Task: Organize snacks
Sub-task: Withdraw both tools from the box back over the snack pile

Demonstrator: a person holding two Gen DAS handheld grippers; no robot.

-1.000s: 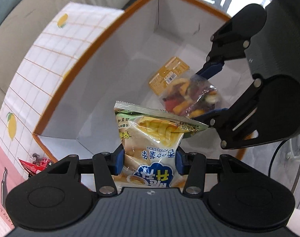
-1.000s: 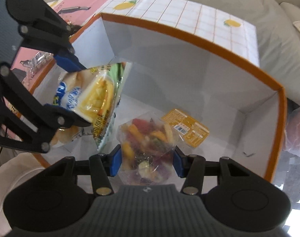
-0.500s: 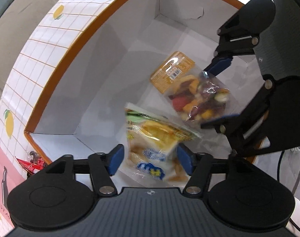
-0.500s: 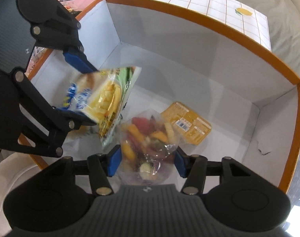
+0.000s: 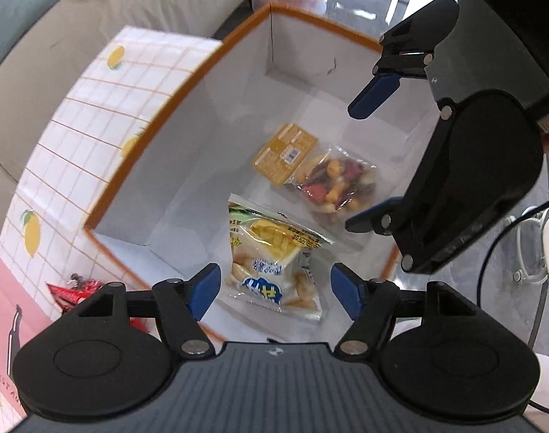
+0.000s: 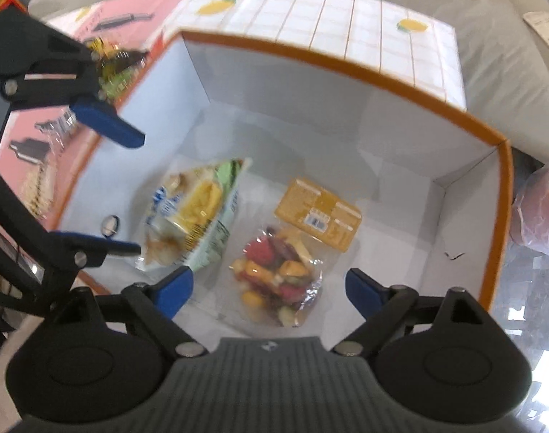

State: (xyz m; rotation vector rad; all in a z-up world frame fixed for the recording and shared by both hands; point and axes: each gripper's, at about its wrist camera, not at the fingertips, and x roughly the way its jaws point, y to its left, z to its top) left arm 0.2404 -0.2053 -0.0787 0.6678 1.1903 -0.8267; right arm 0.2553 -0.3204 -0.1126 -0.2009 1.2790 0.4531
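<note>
A white box with an orange rim (image 5: pixel 155 133) (image 6: pixel 346 68) holds two snack bags on its floor. The potato-stick bag (image 5: pixel 274 259) (image 6: pixel 195 213) lies near the left side. The clear bag of mixed dried fruit with an orange label (image 5: pixel 325 176) (image 6: pixel 285 263) lies beside it. My left gripper (image 5: pixel 274 288) is open and empty above the potato sticks; it also shows in the right wrist view (image 6: pixel 130 191). My right gripper (image 6: pixel 269 288) is open and empty above the fruit bag; it also shows in the left wrist view (image 5: pixel 364 158).
A red snack packet (image 5: pixel 75 288) lies outside the box on the pink tablecloth (image 6: pixel 39 137), with more wrapped snacks (image 6: pixel 112 61) nearby. A beige sofa (image 5: pixel 94 11) is behind the box. A pink plastic bag (image 6: pixel 537 213) sits to the right.
Both grippers opened and let their bags drop to the box floor. Both grippers then rose above the box.
</note>
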